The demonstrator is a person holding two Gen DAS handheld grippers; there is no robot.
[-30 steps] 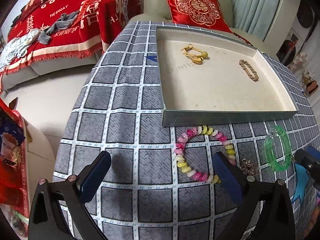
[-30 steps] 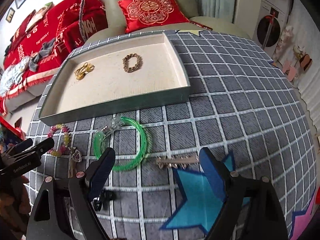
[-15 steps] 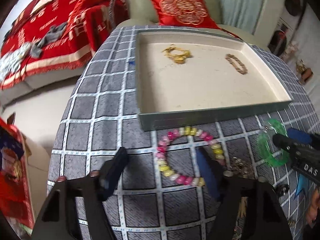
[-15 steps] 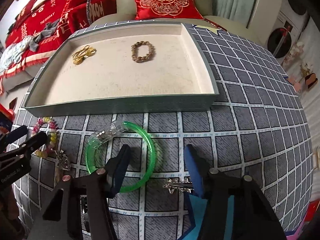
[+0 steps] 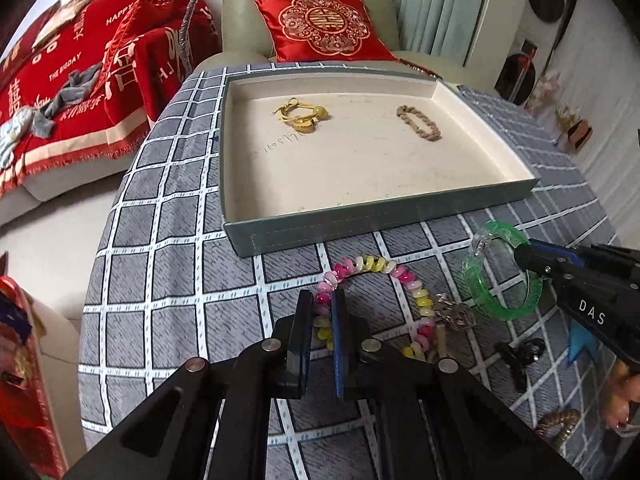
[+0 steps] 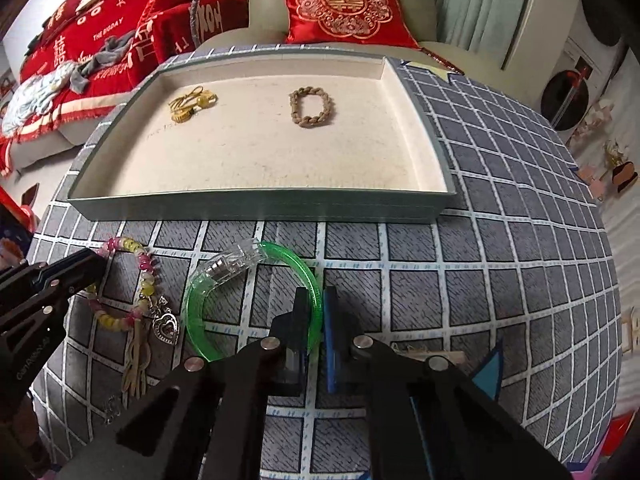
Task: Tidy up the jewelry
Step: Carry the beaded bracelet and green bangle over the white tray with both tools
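A grey tray [image 5: 360, 226] with a cream lining holds a gold bracelet [image 5: 302, 118] and a brown braided bracelet [image 5: 418, 122]. My left gripper [image 5: 322, 300] is shut on the left side of a pink and yellow bead bracelet [image 5: 380, 266] lying on the checked cloth in front of the tray. My right gripper [image 6: 316, 300] is shut on the right rim of a green bangle [image 6: 256, 292] with a clear clasp. The bangle [image 5: 500, 272] and right gripper [image 5: 524, 258] also show in the left wrist view.
A heart charm [image 6: 165, 326] and tassel hang from the bead bracelet. A black clip [image 5: 518, 354] and a brown bracelet [image 5: 556, 428] lie at the near right. A sofa with a red cushion [image 5: 326, 26] stands behind the table.
Both grippers moved forward and closed from wide open. The left one closed on the bead bracelet, the right one on the green bangle.
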